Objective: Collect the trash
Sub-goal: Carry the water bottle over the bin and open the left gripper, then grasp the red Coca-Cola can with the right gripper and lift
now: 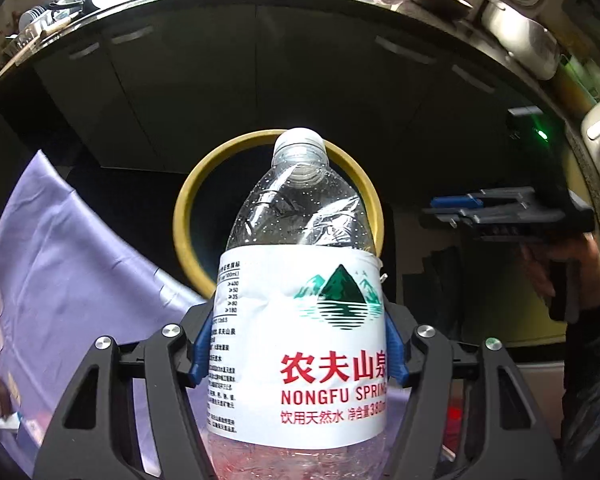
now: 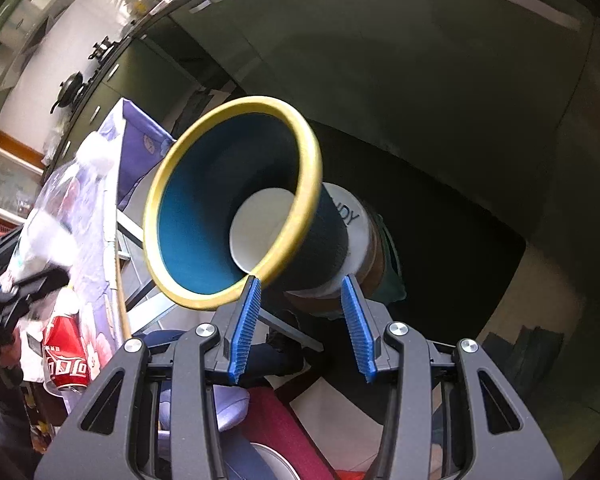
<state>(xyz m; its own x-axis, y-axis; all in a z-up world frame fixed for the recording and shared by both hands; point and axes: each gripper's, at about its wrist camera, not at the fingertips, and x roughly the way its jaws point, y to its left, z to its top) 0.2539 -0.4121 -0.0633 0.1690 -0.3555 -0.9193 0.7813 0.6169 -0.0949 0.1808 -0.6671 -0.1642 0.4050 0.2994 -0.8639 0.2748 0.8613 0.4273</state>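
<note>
We hold the clear, nearly empty water bottle (image 1: 300, 300) by its labelled waist in the left gripper (image 1: 296, 350), both blue pads pressed against it, neck aimed at the yellow-rimmed bin (image 1: 278, 216) just beyond, which we judge sets up a drop into the opening. The right gripper (image 2: 305, 322) stands part open with nothing between its pads, close beside the bin's rim, perhaps to steady it. A red can (image 2: 66, 354) lies on the purple floral cloth (image 2: 96, 232), likely the next piece of trash.
</note>
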